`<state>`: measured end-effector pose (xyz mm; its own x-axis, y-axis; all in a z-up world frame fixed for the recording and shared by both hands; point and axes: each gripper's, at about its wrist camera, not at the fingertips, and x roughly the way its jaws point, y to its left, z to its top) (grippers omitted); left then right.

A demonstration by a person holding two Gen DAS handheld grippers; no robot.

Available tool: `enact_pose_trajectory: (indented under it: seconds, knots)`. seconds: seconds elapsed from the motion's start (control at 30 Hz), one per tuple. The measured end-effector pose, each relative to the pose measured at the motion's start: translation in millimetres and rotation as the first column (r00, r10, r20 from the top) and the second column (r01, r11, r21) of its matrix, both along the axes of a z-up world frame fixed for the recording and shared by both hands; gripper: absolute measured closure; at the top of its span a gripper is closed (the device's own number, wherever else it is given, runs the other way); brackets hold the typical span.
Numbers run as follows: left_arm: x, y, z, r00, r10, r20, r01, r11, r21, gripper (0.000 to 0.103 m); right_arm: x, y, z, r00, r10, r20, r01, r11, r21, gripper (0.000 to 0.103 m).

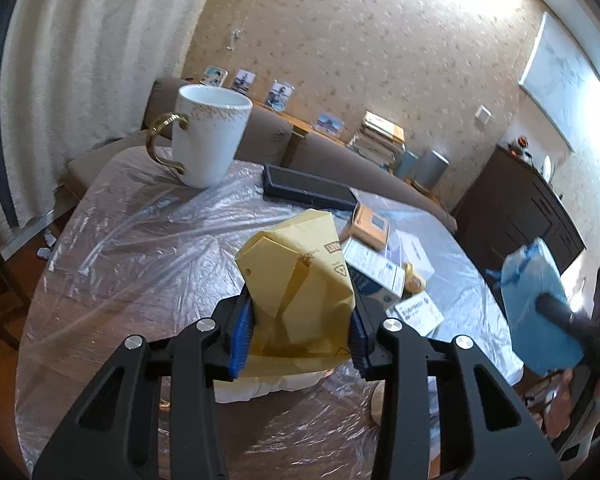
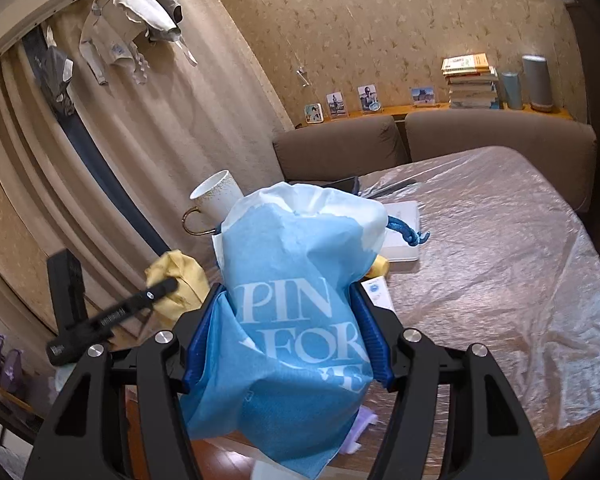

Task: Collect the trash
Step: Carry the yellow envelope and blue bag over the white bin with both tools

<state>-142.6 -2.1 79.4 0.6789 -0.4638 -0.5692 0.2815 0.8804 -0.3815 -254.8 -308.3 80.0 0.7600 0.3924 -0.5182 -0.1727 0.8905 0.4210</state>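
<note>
My left gripper (image 1: 300, 312) is shut on a crumpled yellow padded envelope (image 1: 300, 264), held a little above the plastic-covered table (image 1: 148, 248). The same envelope (image 2: 180, 276) shows at the left in the right wrist view, with a left finger across it. My right gripper (image 2: 288, 320) is shut on a blue and white paper bag (image 2: 296, 300) with white lettering and blue rope handles. That bag (image 1: 540, 304) appears at the right edge of the left wrist view. Papers and small boxes (image 1: 384, 268) lie on the table behind the envelope.
A white mug (image 1: 210, 132) with a gold handle stands at the table's far left. A black flat box (image 1: 308, 188) and an orange box (image 1: 370, 226) lie farther back. A brown sofa (image 2: 500, 140) runs behind the table, and a dark cabinet (image 1: 516, 208) stands at the right.
</note>
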Motion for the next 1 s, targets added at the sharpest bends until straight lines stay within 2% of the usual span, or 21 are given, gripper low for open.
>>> enact_pose_trajectory:
  seconds: [0.2,0.47,0.7,1.0]
  knots:
    - [-15.5,0.3,21.3,0.998,0.041,0.052,-0.042,0.999,0.026,0.062,-22.0,-14.1,7.9,1.0,0.012,0.028,-0.011,0.999,-0.049,0.041]
    - [-60.0,3.8,37.8,0.997,0.046,0.059,-0.049,0.998,0.046,0.062,-56.6,-27.9,10.8,0.997,0.072,0.021,-0.07,0.995,-0.072,0.041]
    - [-107.4,-4.9,34.9,0.999,0.009,0.035,-0.011,0.998,0.056,0.062,-81.2,-26.0,-4.1,0.99,0.139,-0.029,-0.142,0.984,-0.106,0.041]
    - [-147.9,-31.6,17.2,0.998,-0.05,-0.041,0.053,0.997,0.06,0.062,-114.8,-17.7,-32.8,0.964,0.238,-0.115,-0.248,0.965,-0.082,0.041]
